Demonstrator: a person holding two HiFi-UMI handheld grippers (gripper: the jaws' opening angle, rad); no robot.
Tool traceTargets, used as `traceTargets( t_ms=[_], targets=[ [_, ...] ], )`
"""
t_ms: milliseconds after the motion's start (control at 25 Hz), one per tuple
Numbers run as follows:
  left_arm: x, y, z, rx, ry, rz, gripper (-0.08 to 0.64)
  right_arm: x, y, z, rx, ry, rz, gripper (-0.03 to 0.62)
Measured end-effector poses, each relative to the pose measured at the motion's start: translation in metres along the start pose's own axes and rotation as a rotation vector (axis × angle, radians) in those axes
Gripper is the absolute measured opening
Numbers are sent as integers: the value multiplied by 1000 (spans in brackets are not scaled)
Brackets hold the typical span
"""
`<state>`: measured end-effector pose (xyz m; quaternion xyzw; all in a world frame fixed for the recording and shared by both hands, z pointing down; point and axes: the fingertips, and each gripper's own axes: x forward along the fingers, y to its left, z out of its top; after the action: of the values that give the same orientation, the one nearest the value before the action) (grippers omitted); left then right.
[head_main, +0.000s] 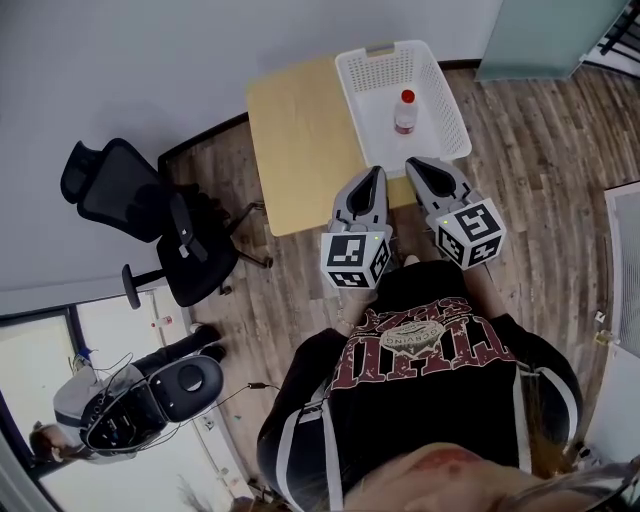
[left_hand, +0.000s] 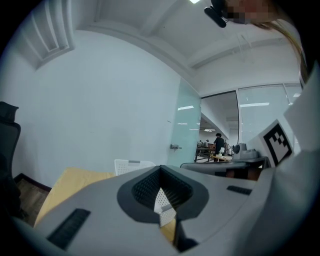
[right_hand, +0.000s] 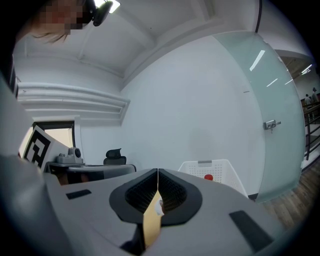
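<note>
Left gripper (head_main: 377, 172) fingers pressing together, grasping nothing; right gripper (head_main: 412, 163) fingers likewise clenching empty. Both tips hanging side by side over table (head_main: 300, 140) near edge. White basket (head_main: 352, 100) sitting just ahead of fingertips, red-capped bottle (head_main: 404, 111) standing upright inside. Office chair (head_main: 160, 225) standing well left of left fingers.

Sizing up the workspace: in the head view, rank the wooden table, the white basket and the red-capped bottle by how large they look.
Largest: wooden table.
Next: white basket, resting on the table's right side.
Smallest: red-capped bottle, standing inside the basket.
</note>
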<state>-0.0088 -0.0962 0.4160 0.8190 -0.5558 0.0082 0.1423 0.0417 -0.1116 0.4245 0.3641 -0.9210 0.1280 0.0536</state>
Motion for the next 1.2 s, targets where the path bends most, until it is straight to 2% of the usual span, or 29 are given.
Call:
traceTargets(
  t_ms=[440,960,1200],
  targets=[
    [36,29,9,0,13,-57,48,37,-24,6,12,-6,-68,18],
    [77,56,11,9,55,-191,48,79,-50,5,31,-5,-192,18],
    [82,66,5,2,79,-228,48,87,-58,0,37,2,-247,18]
  ],
)
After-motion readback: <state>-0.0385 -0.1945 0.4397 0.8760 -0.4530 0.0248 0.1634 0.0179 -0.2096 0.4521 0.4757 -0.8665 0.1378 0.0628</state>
